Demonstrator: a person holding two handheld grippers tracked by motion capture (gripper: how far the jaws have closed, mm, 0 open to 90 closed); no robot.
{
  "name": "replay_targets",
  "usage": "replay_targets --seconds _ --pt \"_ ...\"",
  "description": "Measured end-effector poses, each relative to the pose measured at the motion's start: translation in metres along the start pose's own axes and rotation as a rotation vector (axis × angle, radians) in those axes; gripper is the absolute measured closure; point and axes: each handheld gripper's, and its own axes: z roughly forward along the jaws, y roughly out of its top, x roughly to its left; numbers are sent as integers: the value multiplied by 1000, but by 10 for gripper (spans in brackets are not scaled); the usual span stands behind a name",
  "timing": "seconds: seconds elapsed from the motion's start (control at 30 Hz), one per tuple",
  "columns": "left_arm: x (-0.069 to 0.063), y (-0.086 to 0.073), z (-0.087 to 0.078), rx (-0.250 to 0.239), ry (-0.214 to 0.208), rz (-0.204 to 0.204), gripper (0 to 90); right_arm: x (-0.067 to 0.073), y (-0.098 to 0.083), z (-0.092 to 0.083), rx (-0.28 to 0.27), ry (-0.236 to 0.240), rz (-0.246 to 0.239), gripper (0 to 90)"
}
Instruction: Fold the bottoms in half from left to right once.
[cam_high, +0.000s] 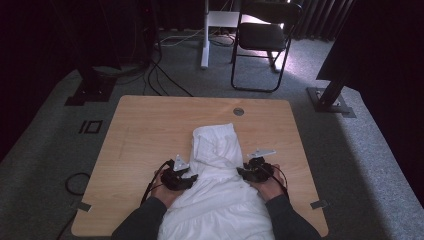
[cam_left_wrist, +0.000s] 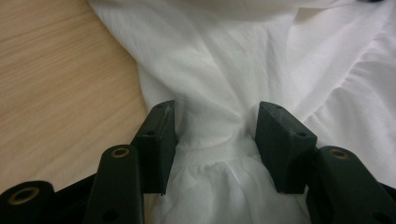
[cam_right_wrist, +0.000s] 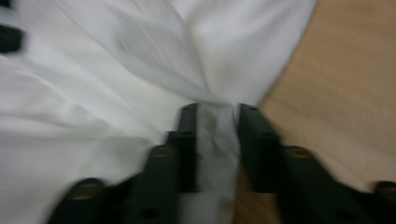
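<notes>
A white hoodie (cam_high: 216, 190) lies on the near middle of the table (cam_high: 150, 130), hood toward the far side. The left gripper (cam_left_wrist: 212, 128) sits at the hoodie's left shoulder, its jaws apart with a bunched fold of cloth between them. The right gripper (cam_right_wrist: 215, 122), at the right shoulder, has a narrow fold between its jaws, but the blurred picture leaves it unclear whether they press it.

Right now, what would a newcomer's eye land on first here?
The white hooded garment, bright against the wooden table, hood pointing to the far edge. Next, the left gripper and right gripper at its two sides below the hood, each with white cloth bunched between its jaws.
</notes>
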Motion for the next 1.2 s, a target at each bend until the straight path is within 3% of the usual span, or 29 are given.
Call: replay_targets --seconds 0.03,0.1,0.13,0.17,0.2,0.3,0.33,0.37,0.4,0.43,0.5,0.53,0.57,0.6,0.63,0.67,0.7,0.73,0.77,0.8,0.87,0.93,1.03,1.07,1.1,1.2 --pt "0 2 2 0 2 1 489 8 16 -9 -71 23 -43 526" --pt "1 3 3 -4 2 4 489 18 32 -9 -96 51 -82 487" --pt "1 3 3 -4 2 4 489 18 32 -9 -96 51 -82 487" --pt "2 2 4 -11 1 4 489 29 45 -1 -91 85 -132 451" --pt "2 2 4 -11 1 4 489 33 49 4 -87 90 -155 438" --pt "1 1 4 -24 1 3 489 51 57 28 -55 86 -238 385" --pt "1 1 4 -24 1 3 489 51 57 28 -55 86 -238 385" --pt "2 0 4 -29 1 3 489 60 59 39 -41 44 -302 380" --pt "2 0 4 -29 1 3 489 61 60 44 -28 27 -320 421" --pt "1 0 4 -29 2 1 489 59 63 49 -7 -5 -340 575" --pt "1 0 4 -29 4 -1 489 46 70 51 -5 -47 -308 764" --pt "0 0 4 -30 6 -2 489 46 70 51 -5 -47 -308 764" --pt "0 0 4 -29 9 -3 489 16 81 47 -56 -108 -176 849" --pt "0 0 4 -29 9 -3 489 5 83 46 -71 -137 -128 856" --pt "0 -1 4 -30 12 -5 489 -15 84 45 -89 -133 -23 858" --pt "0 -1 4 -30 12 -5 489 -15 84 45 -89 -133 -23 858" --pt "-1 -1 4 -29 13 -6 489 -27 83 46 -95 -117 29 857" --pt "-1 -1 4 -29 13 -6 489 -27 83 46 -95 -117 29 857" --pt "-2 -1 3 -29 13 -7 489 -40 80 50 -88 -112 67 850" --pt "-2 -1 3 -29 12 -6 489 -50 73 63 -64 -108 87 762" --pt "-3 -1 3 -27 11 -5 489 -54 67 73 -40 -121 113 735" --pt "-3 -1 2 -19 4 -4 488 -56 65 73 -72 -101 146 729" --pt "3 9 -1 53 -74 7 452 -53 65 73 -60 -117 107 720" --pt "6 13 -5 51 -60 14 458 -51 66 73 -56 -126 92 721" --pt "11 20 -10 16 -28 20 458 -50 66 73 -51 -134 85 723" --pt "24 42 -20 -69 -8 -23 456 -47 67 74 -46 -151 67 735"
